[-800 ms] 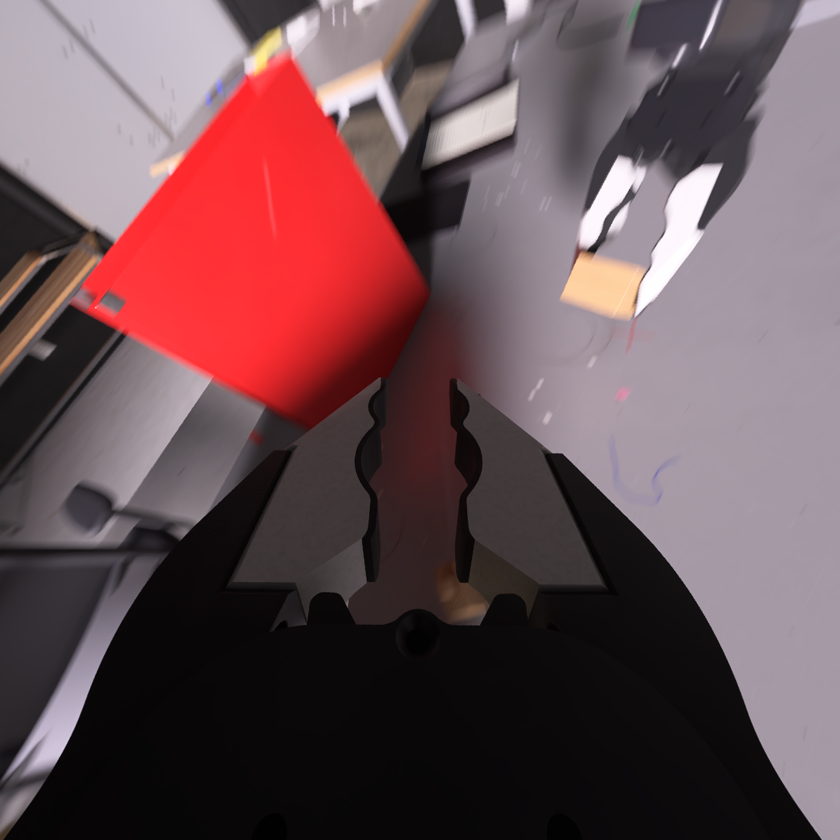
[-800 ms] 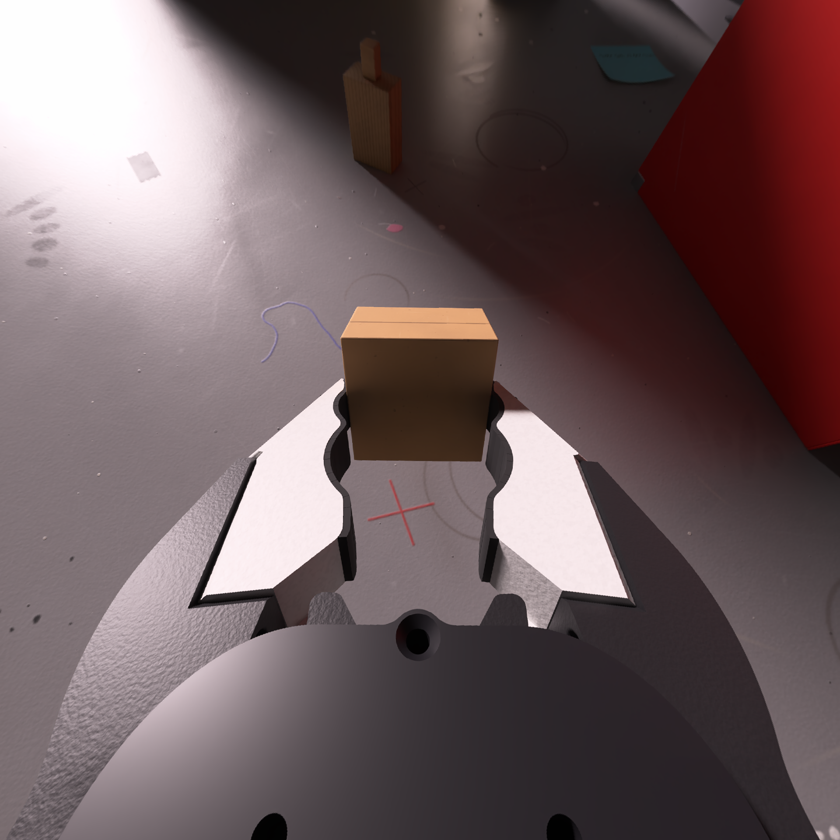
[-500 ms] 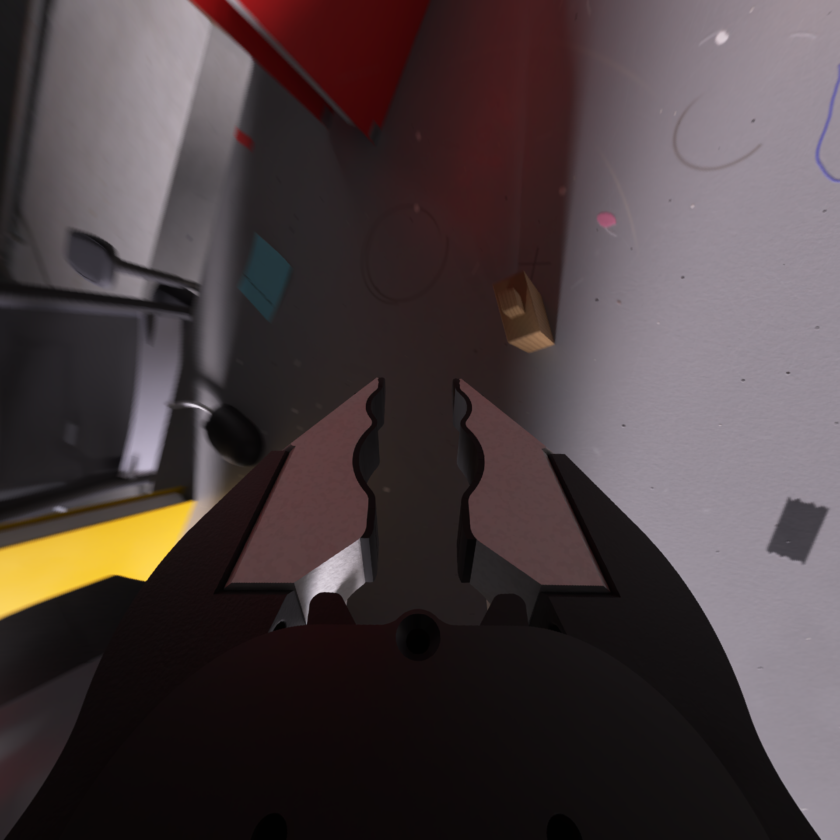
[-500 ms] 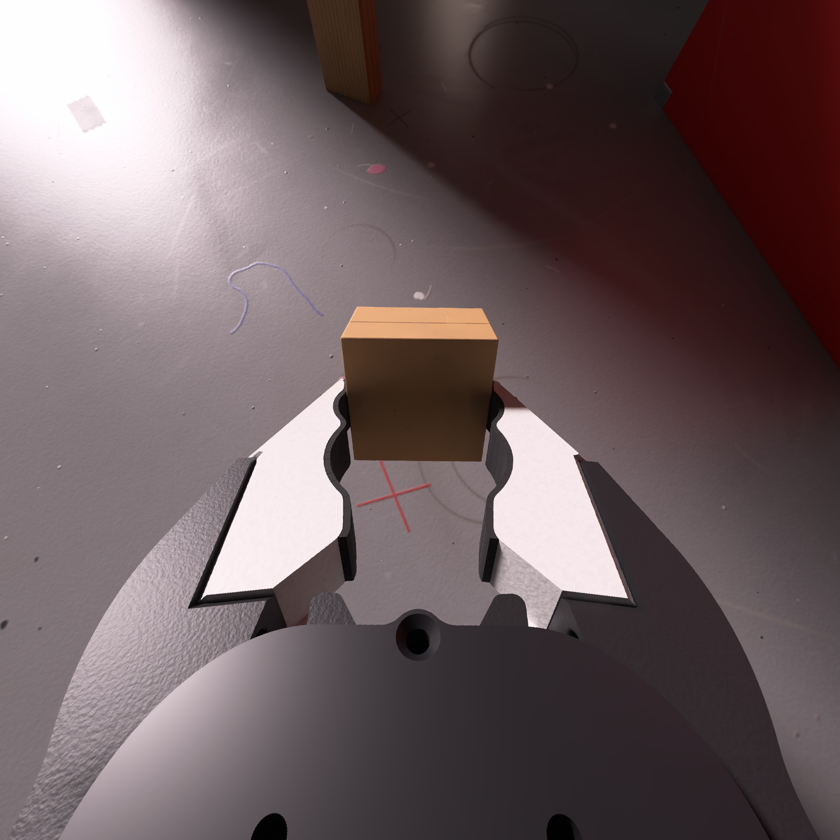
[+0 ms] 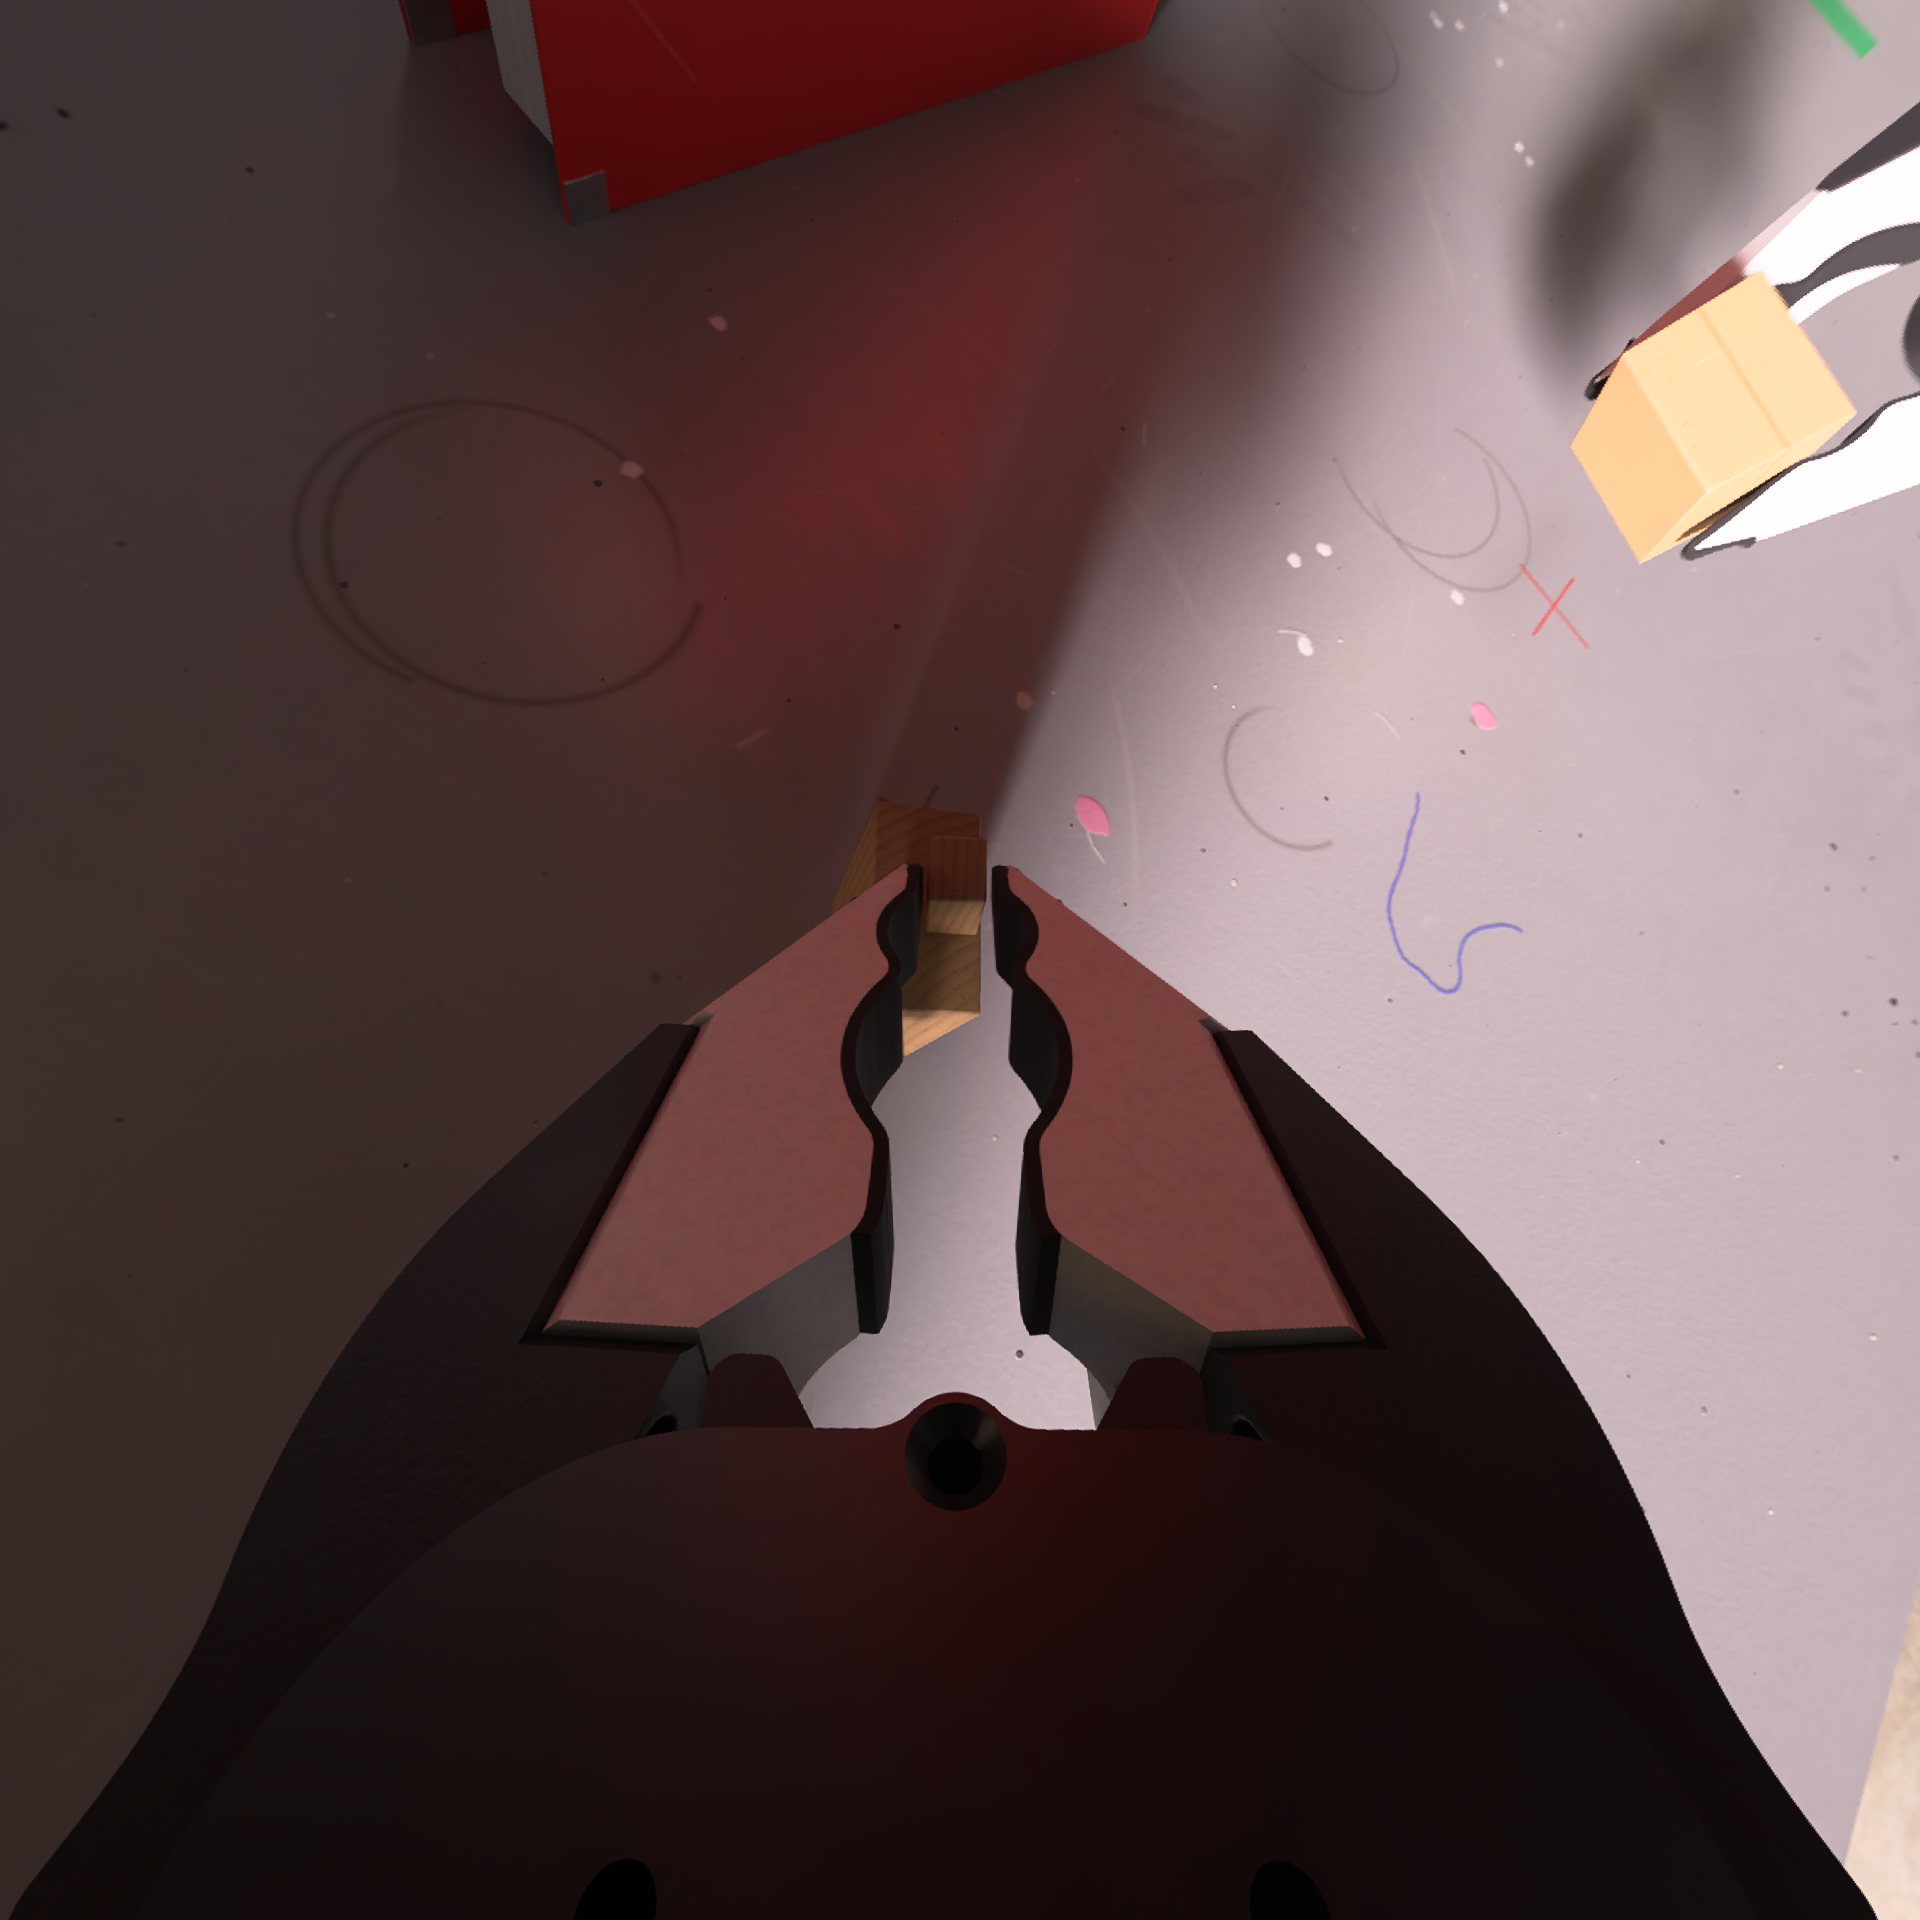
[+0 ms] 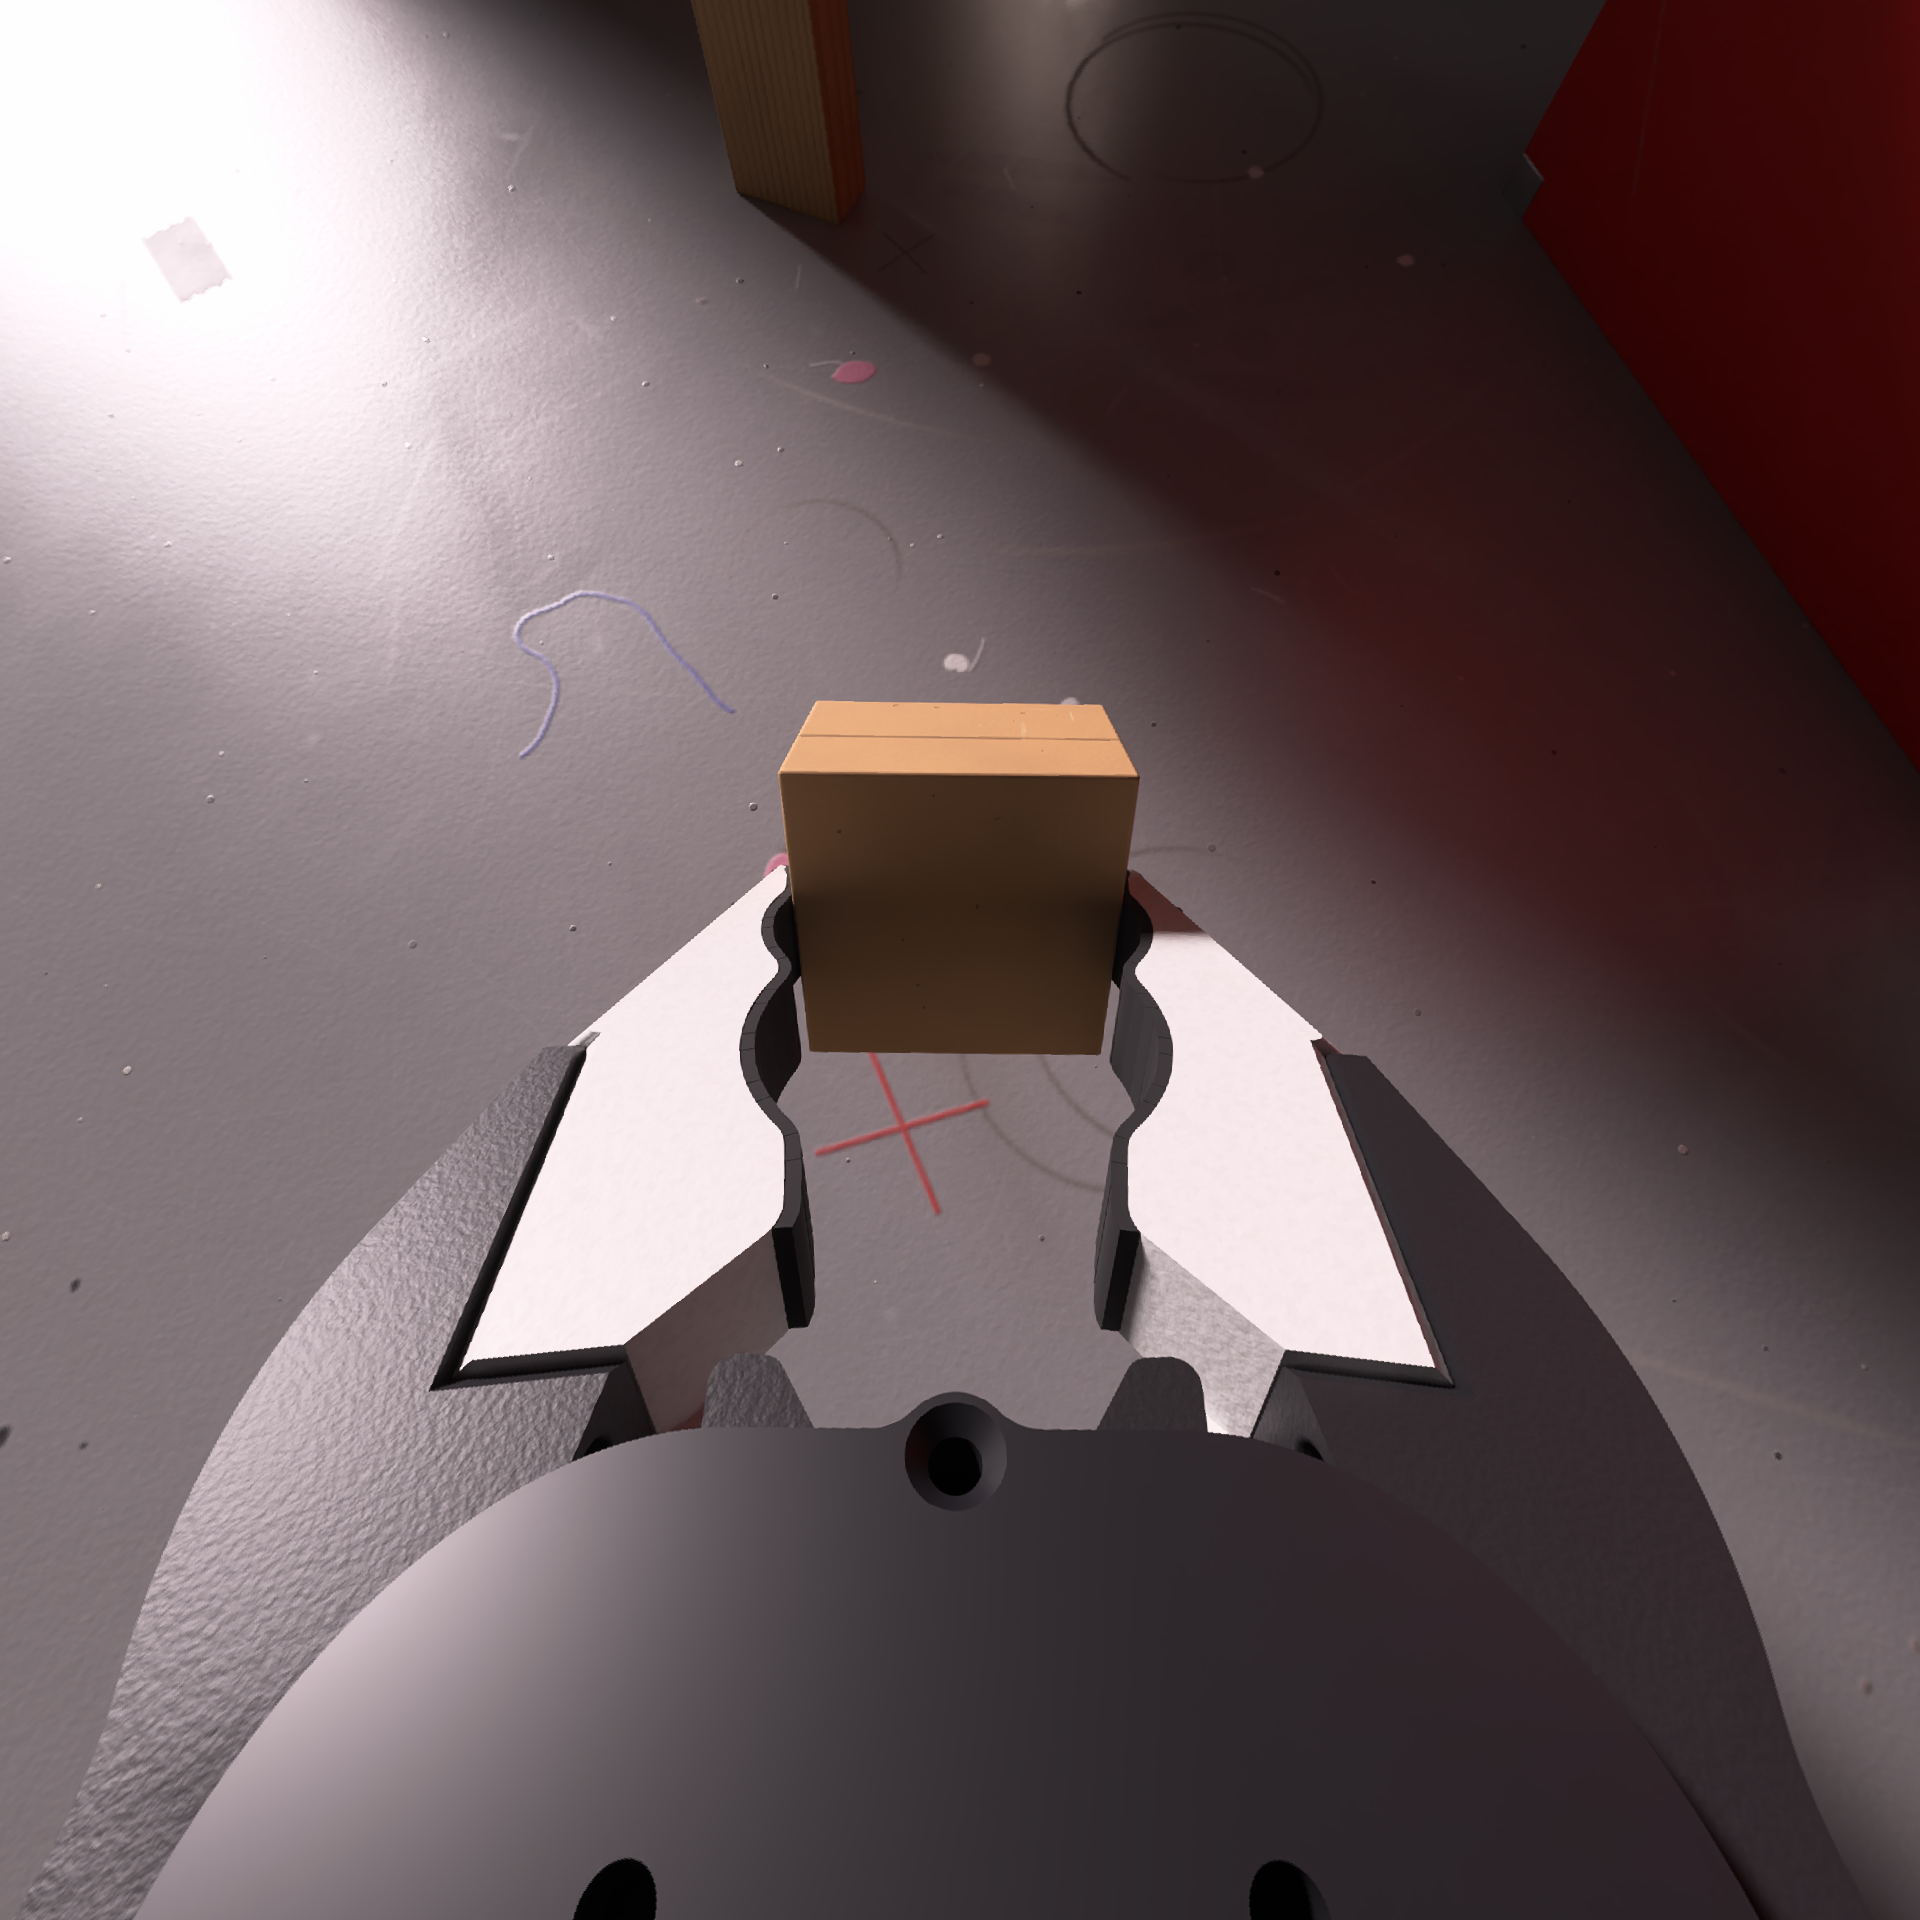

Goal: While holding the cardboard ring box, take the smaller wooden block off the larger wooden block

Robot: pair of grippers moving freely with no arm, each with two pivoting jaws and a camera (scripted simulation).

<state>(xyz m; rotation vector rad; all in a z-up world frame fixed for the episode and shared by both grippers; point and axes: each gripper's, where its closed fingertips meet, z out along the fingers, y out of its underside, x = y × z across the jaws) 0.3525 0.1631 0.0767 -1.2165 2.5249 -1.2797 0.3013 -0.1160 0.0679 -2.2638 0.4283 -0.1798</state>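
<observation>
Grey scuffed tabletop (image 6: 312,935) bearing red cross (image 6: 902,1130), beside red box (image 5: 831,83); right gripper (image 6: 954,894) clamping cardboard ring box (image 6: 951,883); left gripper (image 5: 954,883) parted above stacked wooden blocks (image 5: 940,935).

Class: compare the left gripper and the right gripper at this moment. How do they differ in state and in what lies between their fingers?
The right gripper is shut on the cardboard ring box, held above the table; the left gripper is open and holds nothing. The right gripper is brightly lit; the left gripper lies in reddish shadow, above the wooden blocks. Both share the same two-finger shape.
</observation>
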